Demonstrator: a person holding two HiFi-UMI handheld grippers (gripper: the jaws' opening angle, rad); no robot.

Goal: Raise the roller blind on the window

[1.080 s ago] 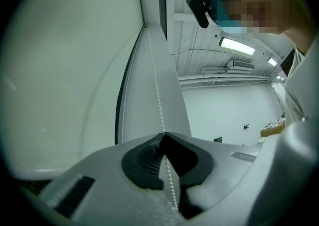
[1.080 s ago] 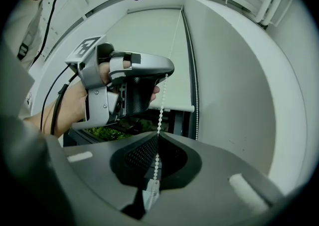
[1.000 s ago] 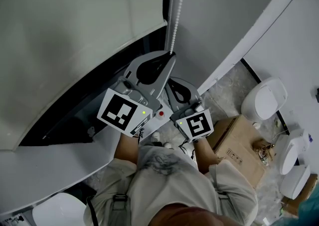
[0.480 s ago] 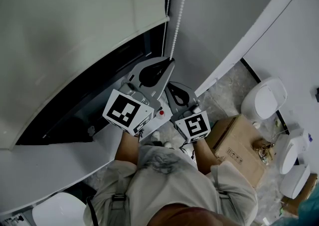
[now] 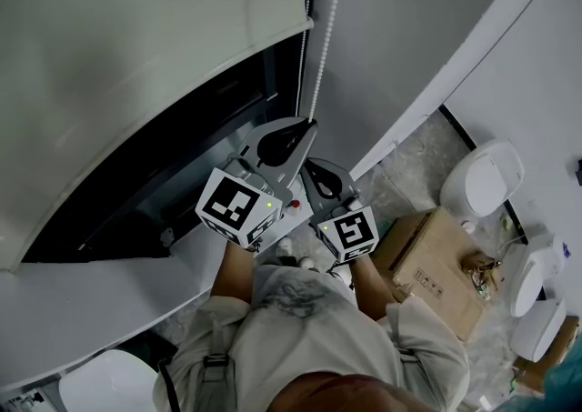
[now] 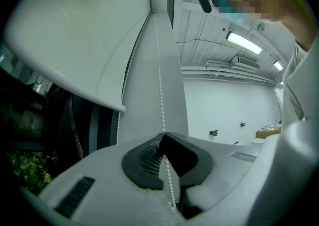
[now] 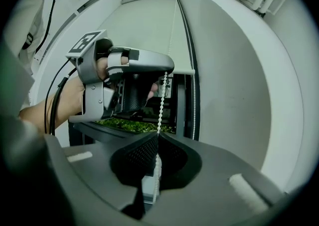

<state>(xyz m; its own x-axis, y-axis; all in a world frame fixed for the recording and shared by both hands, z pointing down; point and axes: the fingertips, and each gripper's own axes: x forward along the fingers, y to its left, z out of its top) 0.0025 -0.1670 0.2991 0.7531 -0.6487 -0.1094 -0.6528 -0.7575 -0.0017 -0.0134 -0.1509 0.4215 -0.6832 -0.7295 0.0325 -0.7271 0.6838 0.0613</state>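
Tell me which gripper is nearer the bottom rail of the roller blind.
Left. The left gripper pinches the bead chain higher up, below the bottom rail. The right gripper pinches the same chain directly beneath the left one, farther from the rail.

Wht walls (image 5: 409, 19), cardbd box (image 5: 436, 265) on speckled flr (image 5: 414, 160).

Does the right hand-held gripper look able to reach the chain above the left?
Probably not directly: the left hand-held gripper clamps the bead chain just above the right hand-held gripper.
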